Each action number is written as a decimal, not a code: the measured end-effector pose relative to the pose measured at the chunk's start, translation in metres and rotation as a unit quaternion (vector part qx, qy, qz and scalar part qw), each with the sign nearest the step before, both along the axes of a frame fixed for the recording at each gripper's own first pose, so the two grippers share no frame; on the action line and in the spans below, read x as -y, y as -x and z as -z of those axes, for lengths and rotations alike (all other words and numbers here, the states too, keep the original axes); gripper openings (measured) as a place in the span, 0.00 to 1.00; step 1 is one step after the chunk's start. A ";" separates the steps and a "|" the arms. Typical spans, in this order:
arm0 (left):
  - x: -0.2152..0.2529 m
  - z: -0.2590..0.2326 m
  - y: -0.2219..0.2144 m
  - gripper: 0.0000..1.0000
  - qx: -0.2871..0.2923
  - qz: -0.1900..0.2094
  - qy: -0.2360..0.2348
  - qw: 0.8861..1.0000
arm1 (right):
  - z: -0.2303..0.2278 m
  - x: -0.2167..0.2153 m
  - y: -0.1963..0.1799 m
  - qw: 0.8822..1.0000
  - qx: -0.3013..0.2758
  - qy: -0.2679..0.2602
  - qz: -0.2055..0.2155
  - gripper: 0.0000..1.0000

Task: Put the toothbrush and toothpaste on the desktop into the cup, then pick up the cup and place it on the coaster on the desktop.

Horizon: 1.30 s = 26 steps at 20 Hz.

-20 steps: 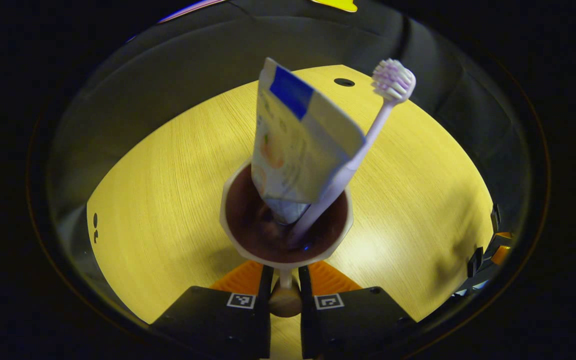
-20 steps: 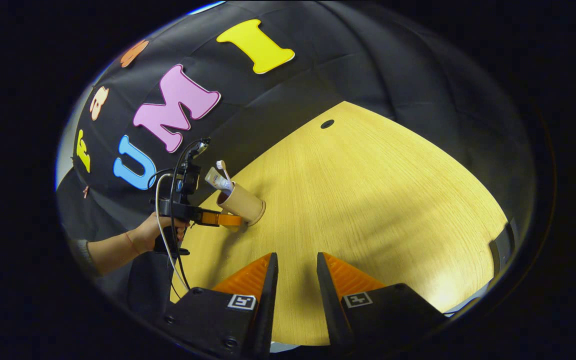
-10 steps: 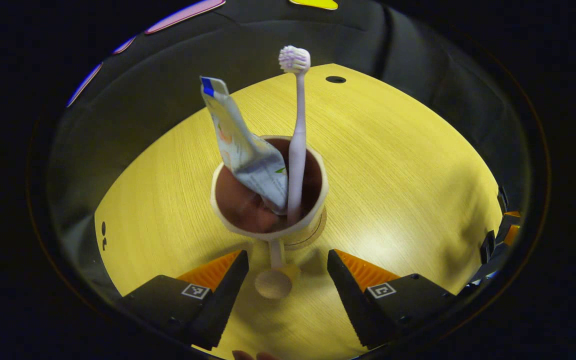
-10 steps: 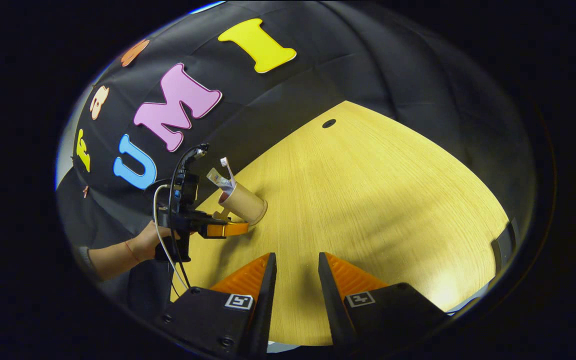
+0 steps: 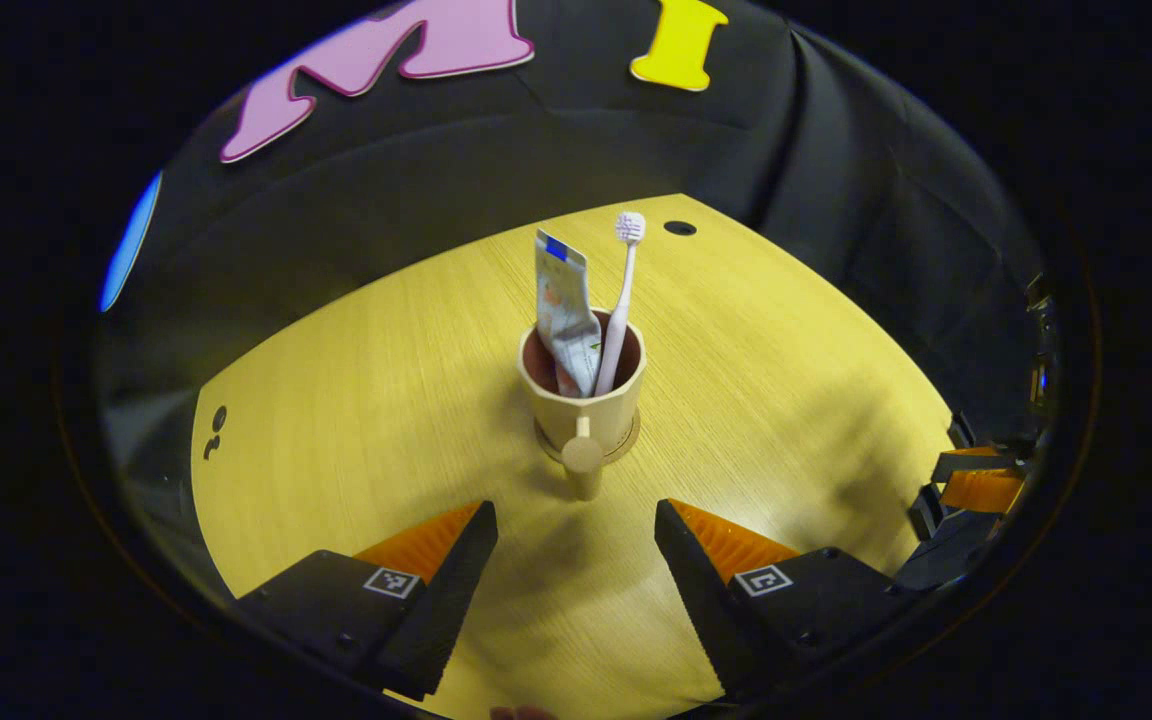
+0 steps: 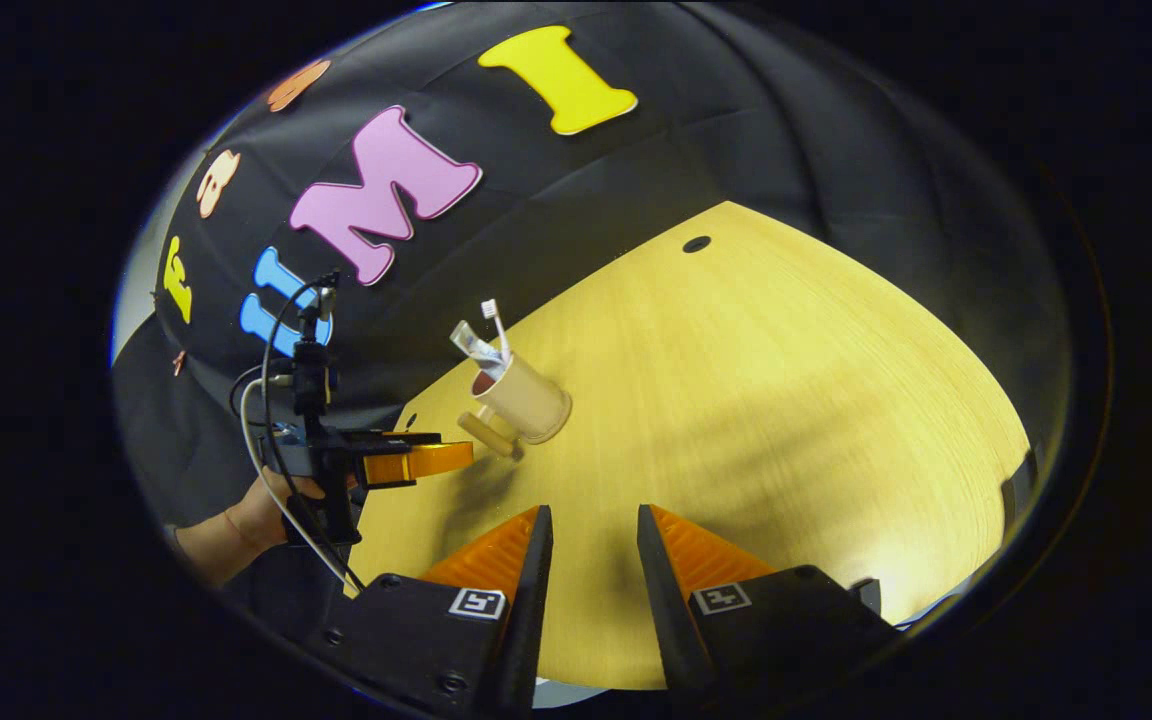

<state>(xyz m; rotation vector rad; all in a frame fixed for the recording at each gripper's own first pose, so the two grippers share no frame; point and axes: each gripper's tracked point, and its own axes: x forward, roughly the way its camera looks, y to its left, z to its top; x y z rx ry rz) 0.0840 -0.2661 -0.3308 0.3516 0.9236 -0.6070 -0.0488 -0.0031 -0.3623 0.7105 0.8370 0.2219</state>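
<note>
The beige cup (image 5: 581,390) stands upright on a round coaster (image 5: 628,446) in the middle of the wooden table. It holds the toothpaste tube (image 5: 561,305) and the pale toothbrush (image 5: 622,285), brush head up. The cup's knobbed handle (image 5: 583,455) points at my left gripper (image 5: 574,545), which is open a little in front of it and touches nothing. In the right gripper view the cup (image 6: 528,402) is far off to the left, with the left gripper (image 6: 414,462) beside it. My right gripper (image 6: 591,545) hangs over the near table, its fingers a narrow gap apart and nothing between them.
A small dark hole (image 5: 679,228) marks the table's far end. A person's hand (image 6: 261,515) holds the left gripper, and a cable trails from it. The right gripper (image 5: 976,488) shows at the table's right edge. The black cloth wall rises behind the table.
My left gripper let go of the cup's handle, opened and drew back from it. The cup went from tilted to standing on the coaster. My right gripper has barely moved.
</note>
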 end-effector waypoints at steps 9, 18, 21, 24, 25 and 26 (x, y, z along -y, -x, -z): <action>-0.092 -0.032 0.069 0.96 0.001 -0.062 0.049 0.997 | -0.034 -0.058 -0.003 0.998 0.020 -0.007 -0.058 0.70; -0.159 -0.048 0.120 0.98 0.030 -0.118 0.081 0.989 | -0.055 -0.110 0.009 0.993 0.028 0.002 -0.110 0.96; -0.171 -0.052 0.135 0.97 0.030 -0.142 0.098 0.985 | -0.064 -0.129 0.014 0.991 0.035 0.004 -0.128 0.96; -0.178 -0.049 0.151 0.95 0.027 -0.146 0.103 0.984 | -0.071 -0.144 0.018 0.989 0.042 0.006 -0.143 0.96; -0.180 -0.047 0.155 0.95 0.024 -0.148 0.103 0.983 | -0.071 -0.147 0.018 0.988 0.043 0.007 -0.147 0.96; -0.181 -0.047 0.160 0.95 0.021 -0.151 0.104 0.983 | -0.072 -0.149 0.019 0.988 0.043 0.007 -0.150 0.96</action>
